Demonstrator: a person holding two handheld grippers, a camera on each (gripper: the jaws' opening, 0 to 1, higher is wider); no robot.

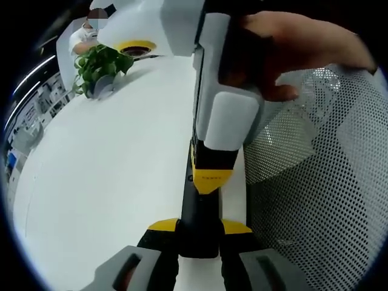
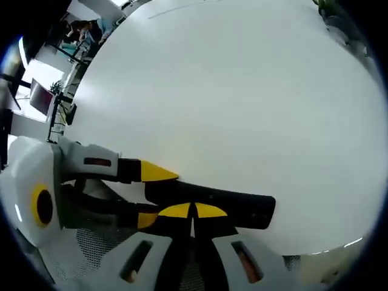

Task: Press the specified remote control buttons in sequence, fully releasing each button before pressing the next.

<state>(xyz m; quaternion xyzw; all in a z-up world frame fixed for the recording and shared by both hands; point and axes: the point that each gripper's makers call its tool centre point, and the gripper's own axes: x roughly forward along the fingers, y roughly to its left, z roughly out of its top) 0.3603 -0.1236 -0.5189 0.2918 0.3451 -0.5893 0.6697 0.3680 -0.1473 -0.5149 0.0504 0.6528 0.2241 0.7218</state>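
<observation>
1. Jaws of my left gripper [image 1: 200,228] are clamping the near end of the remote control [image 1: 200,212], with one yellow tip on each side of its black body.
2. In the right gripper view the left gripper [image 2: 154,195] is coming in from the left. Its two yellow tips are sitting above and below the remote control [image 2: 230,203] at that end.
3. Jaws of my right gripper [image 2: 194,211] are sitting closed, the yellow tips meeting with only a thin seam between them. They are gripping nothing.
4. Those closed tips are touching the long edge of the remote about midway along; I cannot tell which button, if any, they are bearing on.
5. In the left gripper view the right gripper [image 1: 209,176] is reaching down from above, its yellow tip pointing onto the far part of the remote.
6. A hand [image 1: 285,42] is wrapping around the right gripper's white body.
7. The remote is hanging between both grippers near the edge of a white table [image 1: 121,182], which is also spreading out behind the remote in the right gripper view [image 2: 242,91].
8. A mesh chair back [image 1: 321,200] is standing just beside the table edge, on the right of the left gripper view.
9. A potted plant [image 1: 100,63] is standing well apart at the table's far end.
</observation>
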